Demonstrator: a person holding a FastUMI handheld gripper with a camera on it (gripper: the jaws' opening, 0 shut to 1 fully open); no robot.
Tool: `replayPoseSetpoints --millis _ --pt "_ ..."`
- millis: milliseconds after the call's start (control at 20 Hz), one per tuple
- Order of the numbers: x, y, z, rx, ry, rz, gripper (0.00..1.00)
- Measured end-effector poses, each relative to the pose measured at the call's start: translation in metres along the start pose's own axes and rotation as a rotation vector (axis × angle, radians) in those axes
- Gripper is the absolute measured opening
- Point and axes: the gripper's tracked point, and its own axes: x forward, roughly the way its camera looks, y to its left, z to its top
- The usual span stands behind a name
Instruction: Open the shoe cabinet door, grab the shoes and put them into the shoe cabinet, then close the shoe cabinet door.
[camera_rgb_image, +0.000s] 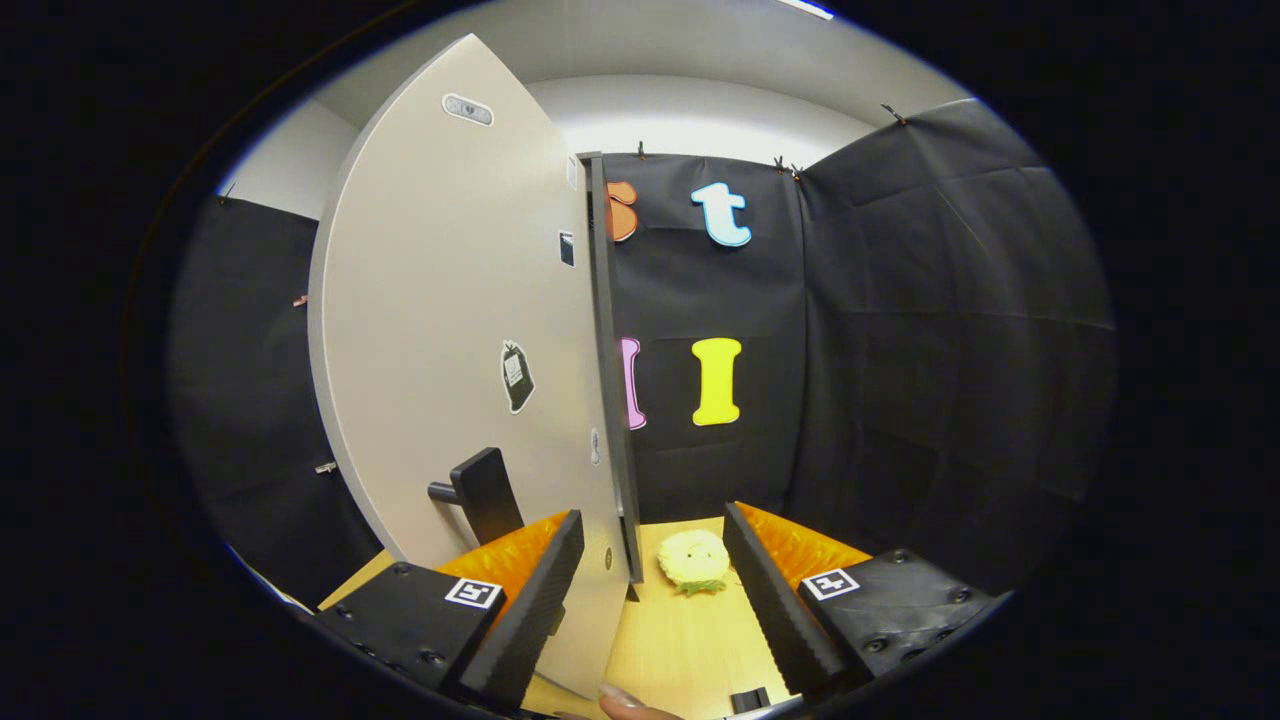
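The grey shoe cabinet door (450, 330) stands upright just ahead of me, seen nearly edge-on, with its dark edge (608, 380) running down between my fingers. Its black handle (485, 492) juts out just above my left finger (535, 600). My gripper (652, 518) is open; the door's lower edge sits in the gap, close to the left finger, and neither finger presses on it. A pale yellow fluffy shoe (693, 560) lies on the wooden surface (680, 640) just beyond the fingers, next to the right finger (775, 600).
Black cloth walls close in the booth behind and to the right. The door carries a few small stickers (516, 376). A person's fingertip (625, 700) shows at the near edge of the wooden surface.
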Motion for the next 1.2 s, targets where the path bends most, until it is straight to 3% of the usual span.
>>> replayPoseSetpoints --millis 750,1200 --pt "0.033 0.148 0.008 0.050 -0.077 0.103 0.95" --pt "0.046 0.195 0.011 0.020 -0.105 0.115 0.97"
